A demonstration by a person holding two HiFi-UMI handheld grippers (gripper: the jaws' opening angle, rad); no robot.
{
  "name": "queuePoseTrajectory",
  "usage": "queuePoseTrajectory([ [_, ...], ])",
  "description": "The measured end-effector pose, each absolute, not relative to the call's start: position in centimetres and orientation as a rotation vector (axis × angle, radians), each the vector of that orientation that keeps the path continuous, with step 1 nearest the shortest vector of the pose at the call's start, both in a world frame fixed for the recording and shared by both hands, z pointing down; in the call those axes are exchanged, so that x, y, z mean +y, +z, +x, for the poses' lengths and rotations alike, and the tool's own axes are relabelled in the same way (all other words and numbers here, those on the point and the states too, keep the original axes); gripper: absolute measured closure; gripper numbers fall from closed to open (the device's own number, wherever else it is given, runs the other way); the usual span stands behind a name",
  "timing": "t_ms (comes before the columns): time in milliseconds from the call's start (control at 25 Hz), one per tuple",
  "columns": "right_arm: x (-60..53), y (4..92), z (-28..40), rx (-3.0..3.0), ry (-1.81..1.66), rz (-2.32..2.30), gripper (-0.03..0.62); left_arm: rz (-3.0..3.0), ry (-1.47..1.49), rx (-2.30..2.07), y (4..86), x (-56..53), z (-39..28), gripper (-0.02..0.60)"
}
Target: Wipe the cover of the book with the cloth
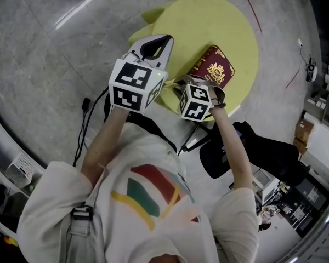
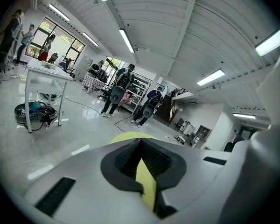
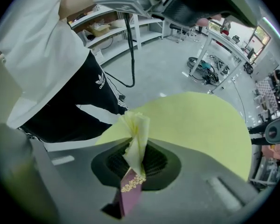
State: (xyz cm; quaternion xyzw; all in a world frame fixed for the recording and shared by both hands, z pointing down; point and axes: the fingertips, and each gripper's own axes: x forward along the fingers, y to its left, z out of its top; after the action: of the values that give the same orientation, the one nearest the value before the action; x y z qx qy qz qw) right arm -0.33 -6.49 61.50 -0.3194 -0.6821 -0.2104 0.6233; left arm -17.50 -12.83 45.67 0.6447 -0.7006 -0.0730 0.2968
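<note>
Left of the maroon hardback book with a gold crest (image 1: 215,69), the left gripper (image 1: 162,40) is seen with jaws together and empty, over the round yellow-green table (image 1: 208,21). Above the book's near end, the right gripper (image 3: 133,171), the nearer one, is clamped on the pale yellow cloth (image 3: 136,129) and pointed down. The book's long axis is judged to run obliquely away to the right. One book, one cloth and two grippers are counted.

Brand: white Adidas trefoil on the black trousers (image 3: 81,107).
Cover: gold crest on the red book (image 1: 214,68); its lettering is too small to read.
</note>
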Motion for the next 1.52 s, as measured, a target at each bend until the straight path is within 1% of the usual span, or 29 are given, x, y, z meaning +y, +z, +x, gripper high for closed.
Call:
queuePoseTrajectory([
  [320,-6.0,61.2,-0.5,-1.59,-0.499,-0.743,0.566,1.729,-0.198,-1.862,45.2,-13.1,-16.5,0.566],
  [520,-8.2,59.3,-2.3,-1.714,-0.511,-0.607,0.566,1.774,-0.173,-1.889,43.3,-13.4,-16.0,0.566],
  [720,-12.2,53.3,-4.0,-1.926,-0.491,-0.331,0.566,1.866,-0.153,-1.922,39.1,-14.1,-14.4,0.566],
  [920,-16.1,43.3,-5.1,-2.209,-0.479,0.089,0.566,2.105,-0.173,-1.885,33.2,-15.7,-11.6,0.566],
  [1000,-17.1,39.2,-3.9,-2.295,-0.475,0.278,0.566,2.194,-0.175,-1.873,30.5,-16.0,-9.9,0.566],
  [1200,-18.3,31.0,1.6,-2.429,-0.447,0.716,0.566,2.385,-0.2,-1.863,24.4,-16.4,-5.4,0.566],
  [1520,-16.0,22.8,8.7,-2.636,-0.376,1.234,0.566,2.638,-0.226,-1.822,17.9,-15.6,-0.2,0.566],
])
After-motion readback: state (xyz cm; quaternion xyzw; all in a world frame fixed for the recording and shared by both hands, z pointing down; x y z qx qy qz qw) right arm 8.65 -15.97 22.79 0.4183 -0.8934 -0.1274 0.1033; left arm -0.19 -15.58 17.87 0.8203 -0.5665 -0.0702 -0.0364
